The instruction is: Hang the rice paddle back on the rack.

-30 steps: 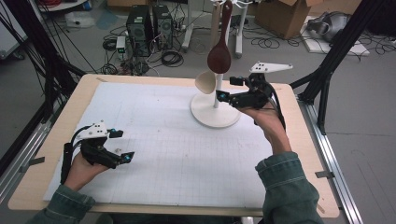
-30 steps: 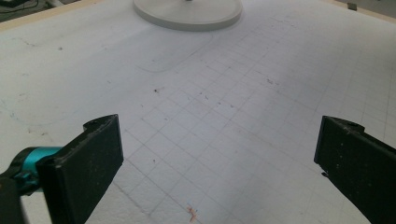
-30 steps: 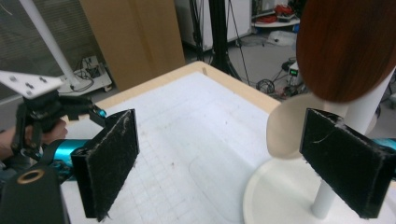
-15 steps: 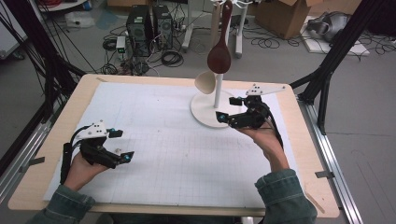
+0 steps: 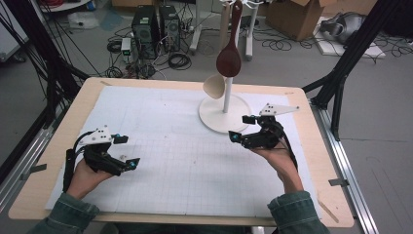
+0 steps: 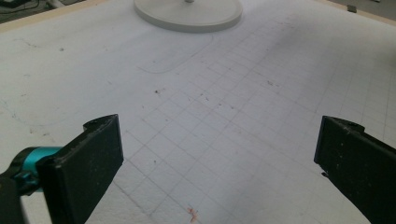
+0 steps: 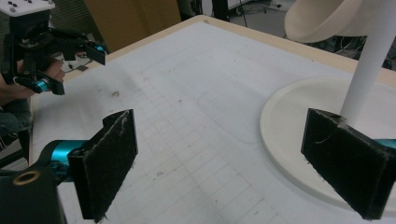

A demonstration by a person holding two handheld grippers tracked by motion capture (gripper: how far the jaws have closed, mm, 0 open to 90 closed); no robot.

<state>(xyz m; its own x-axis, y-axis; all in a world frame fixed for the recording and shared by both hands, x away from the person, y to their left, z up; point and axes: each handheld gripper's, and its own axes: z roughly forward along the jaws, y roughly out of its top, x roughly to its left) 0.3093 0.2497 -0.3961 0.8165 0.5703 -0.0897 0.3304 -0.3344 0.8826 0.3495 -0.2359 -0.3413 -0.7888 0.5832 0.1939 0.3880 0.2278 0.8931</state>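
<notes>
High view: a white round-based stand with a thin upright pole (image 5: 225, 113) sits at the far right of the white gridded mat (image 5: 165, 146), and from its top hang a dark brown wooden spoon (image 5: 229, 58) and a pale cream spoon (image 5: 214, 87). The cream bowl lies low beside the pole; the brown one hangs higher in front of it. The right gripper (image 5: 242, 127) is just beside the base's near rim, jaws wide apart and holding nothing. The left gripper (image 5: 125, 151) rests well away at the mat's near left, also spread and empty.

Judging by this, both spoons are already hung and the right hand is near the stand with nothing in its grasp, so the hanging step looks finished or between grasps. If another move follows at the stand, it calls for lifting clear of the base rim and steering around the pole so the hanging spoons are not knocked.

Right gripper view shows the black jaw pads as flat, fuzzy rectangles with lint on their edges, the right one in front of the smooth pole and the matte disc base (image 7: 299, 121). The cream spoon's bowl (image 7: 322, 18) looks smooth and shallow. Left gripper view shows the mat's fine grid, lightly scuffed and speckled.
</notes>
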